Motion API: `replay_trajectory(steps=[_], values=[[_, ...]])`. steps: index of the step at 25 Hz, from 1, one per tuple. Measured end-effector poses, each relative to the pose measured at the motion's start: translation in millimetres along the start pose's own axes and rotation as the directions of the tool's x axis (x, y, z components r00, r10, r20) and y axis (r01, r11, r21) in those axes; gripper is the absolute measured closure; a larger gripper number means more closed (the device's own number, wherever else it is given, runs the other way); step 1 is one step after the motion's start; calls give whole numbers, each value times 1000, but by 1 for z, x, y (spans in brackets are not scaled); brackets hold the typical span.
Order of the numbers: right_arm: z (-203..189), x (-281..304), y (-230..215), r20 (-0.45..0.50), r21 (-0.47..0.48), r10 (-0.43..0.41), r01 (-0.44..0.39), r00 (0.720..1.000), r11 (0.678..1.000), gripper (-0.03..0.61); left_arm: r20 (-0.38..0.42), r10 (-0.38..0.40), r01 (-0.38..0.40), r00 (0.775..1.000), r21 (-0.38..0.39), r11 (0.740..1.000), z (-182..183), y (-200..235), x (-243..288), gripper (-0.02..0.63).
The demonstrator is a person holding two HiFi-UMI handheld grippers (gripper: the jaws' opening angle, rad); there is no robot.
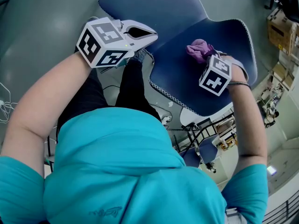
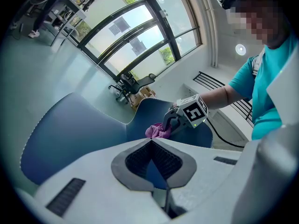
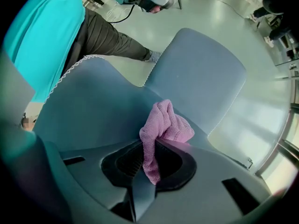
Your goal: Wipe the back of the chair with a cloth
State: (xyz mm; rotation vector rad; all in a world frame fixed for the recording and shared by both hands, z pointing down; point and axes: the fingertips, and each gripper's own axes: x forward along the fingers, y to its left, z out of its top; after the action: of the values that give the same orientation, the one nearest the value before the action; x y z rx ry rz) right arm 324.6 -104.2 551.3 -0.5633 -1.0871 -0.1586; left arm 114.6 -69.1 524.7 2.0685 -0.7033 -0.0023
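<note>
The right gripper (image 3: 154, 146) pinches the one pink cloth (image 3: 164, 124), pressing it on the back of the single blue chair (image 1: 187, 85), near where the back meets the seat. The left gripper (image 2: 152, 143), jaws pressed together and empty, hovers at the chair's left edge.

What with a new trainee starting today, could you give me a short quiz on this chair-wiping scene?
1. True or false: the left gripper has its jaws together with nothing between them.
2. What colour is the chair? A red, B blue, C white.
3. Fill in: the right gripper is shut on a pink ____.
Key: 1 true; 2 B; 3 cloth.
</note>
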Motion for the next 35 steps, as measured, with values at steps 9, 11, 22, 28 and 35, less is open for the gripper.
replay_trajectory(steps=[9, 11, 22, 28, 35], values=[[17, -3, 17, 17, 8, 35, -35, 999, 999, 520, 2, 2, -2, 1000, 2, 1000, -1, -1, -8, 618], [23, -3, 24, 28, 5, 48, -48, 998, 999, 520, 3, 1, -1, 1000, 2, 1000, -2, -2, -10, 618], [44, -4, 48, 56, 18, 72, -73, 996, 997, 520, 8, -1, 1, 1000, 2, 1000, -9, -5, -16, 618], [58, -5, 65, 98, 35, 115, -118, 989, 992, 520, 12, -3, 3, 1000, -4, 1000, -15, -8, -17, 618], [75, -10, 79, 142, 62, 159, -169, 977, 984, 520, 20, -2, 2, 1000, -7, 1000, -16, -8, -22, 618]])
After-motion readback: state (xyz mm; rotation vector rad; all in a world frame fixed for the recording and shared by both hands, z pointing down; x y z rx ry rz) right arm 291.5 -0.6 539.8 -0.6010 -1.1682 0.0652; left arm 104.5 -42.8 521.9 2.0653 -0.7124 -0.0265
